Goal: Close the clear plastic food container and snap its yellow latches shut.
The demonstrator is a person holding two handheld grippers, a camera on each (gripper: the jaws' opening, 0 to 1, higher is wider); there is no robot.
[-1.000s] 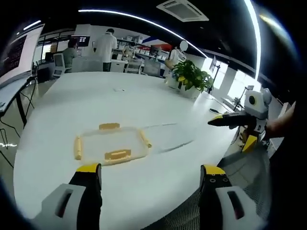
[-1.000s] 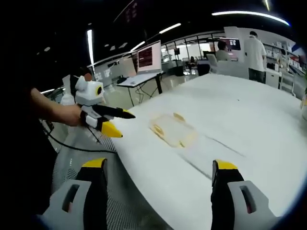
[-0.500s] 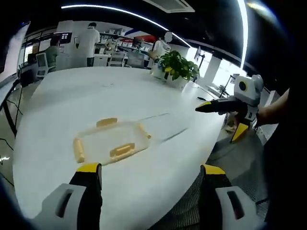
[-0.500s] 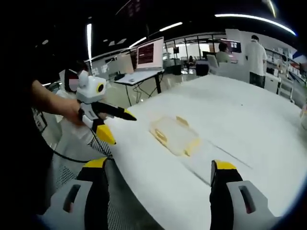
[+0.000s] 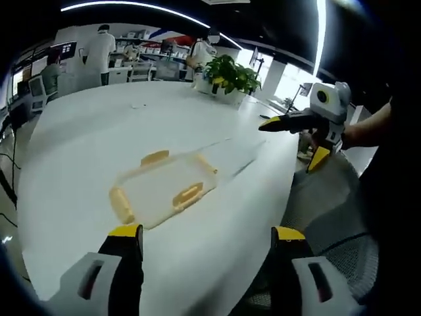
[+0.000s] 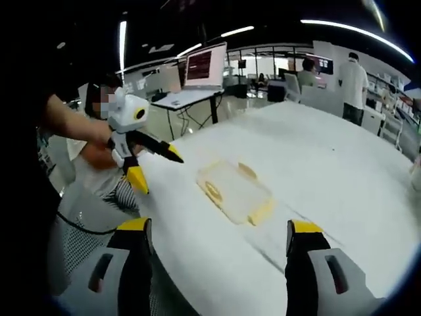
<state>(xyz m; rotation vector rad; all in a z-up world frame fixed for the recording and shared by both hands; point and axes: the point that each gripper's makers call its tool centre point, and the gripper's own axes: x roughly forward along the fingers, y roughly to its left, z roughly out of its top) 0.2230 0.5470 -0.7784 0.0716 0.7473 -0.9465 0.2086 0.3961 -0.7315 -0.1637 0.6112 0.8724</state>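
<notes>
There was one clear plastic food container on the one white table, and four yellow latches could be counted on it in the left gripper view, one on each side. Two grippers were there: the left gripper and the right gripper, each with two jaws. One potted plant stood at the far end. Three people were in the background. One large screen stood beside the table.

Container lies on the table, just ahead of the left gripper at eleven o'clock. Right gripper hangs off the table edge at two o'clock. Potted plant sits far back, twelve o'clock.
</notes>
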